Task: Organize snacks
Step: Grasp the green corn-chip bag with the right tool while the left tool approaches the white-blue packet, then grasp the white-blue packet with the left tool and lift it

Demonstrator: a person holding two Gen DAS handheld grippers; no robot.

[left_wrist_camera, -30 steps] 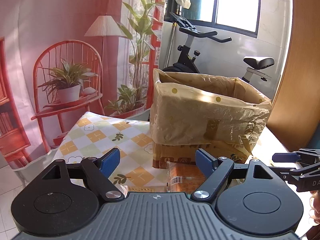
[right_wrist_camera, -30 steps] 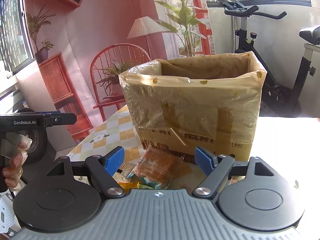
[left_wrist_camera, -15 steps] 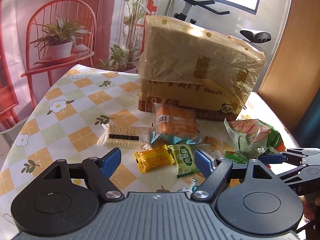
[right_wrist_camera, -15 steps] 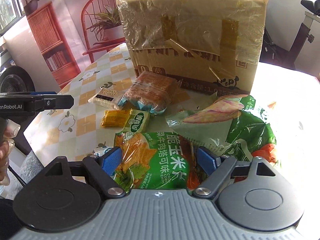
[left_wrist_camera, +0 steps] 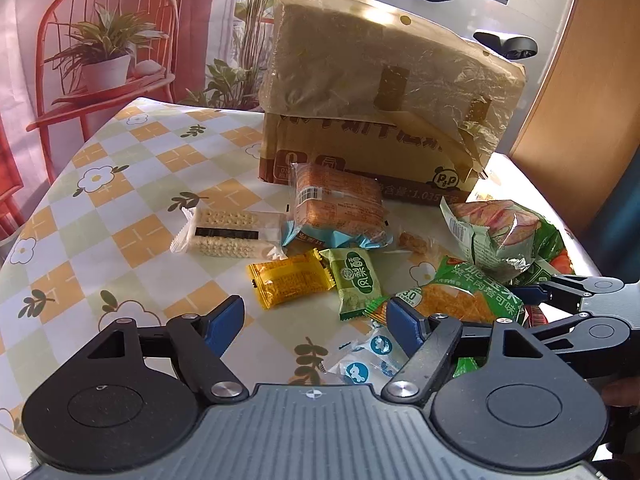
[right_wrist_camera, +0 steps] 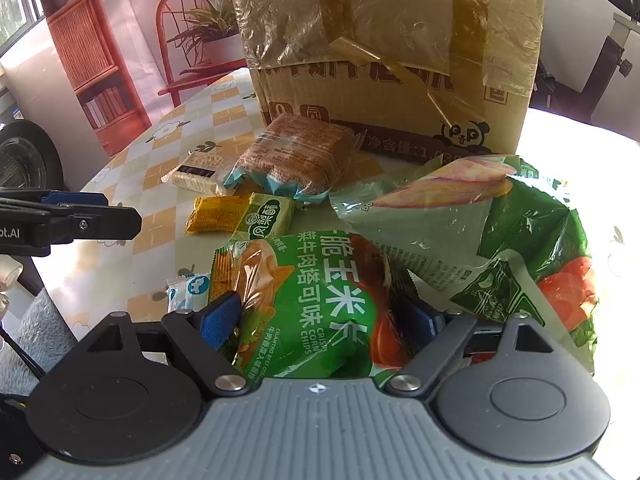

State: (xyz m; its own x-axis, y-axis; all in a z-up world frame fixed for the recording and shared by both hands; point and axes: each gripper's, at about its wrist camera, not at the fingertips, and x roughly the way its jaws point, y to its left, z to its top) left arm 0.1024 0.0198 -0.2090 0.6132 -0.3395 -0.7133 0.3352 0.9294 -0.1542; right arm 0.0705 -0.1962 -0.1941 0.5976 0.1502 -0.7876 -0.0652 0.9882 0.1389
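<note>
Right gripper [right_wrist_camera: 320, 320] jaws, just narrowing, straddle the green crinkly corn-chip bag [right_wrist_camera: 304, 304], grip unclear; left gripper [left_wrist_camera: 316, 322] gapes empty; a hard squeeze could crush chips.

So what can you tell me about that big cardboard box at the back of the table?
The big brown cardboard box stands upright at the far side of the checked tablecloth, behind the scattered snacks. A crinkly yellowish plastic liner is folded down over its upper half and held with strips of brown tape. Dark printed characters and a small panda logo show on the bare lower part. A clear-wrapped orange-brown pastry pack lies against its base. Its inside is hidden from here.
</note>
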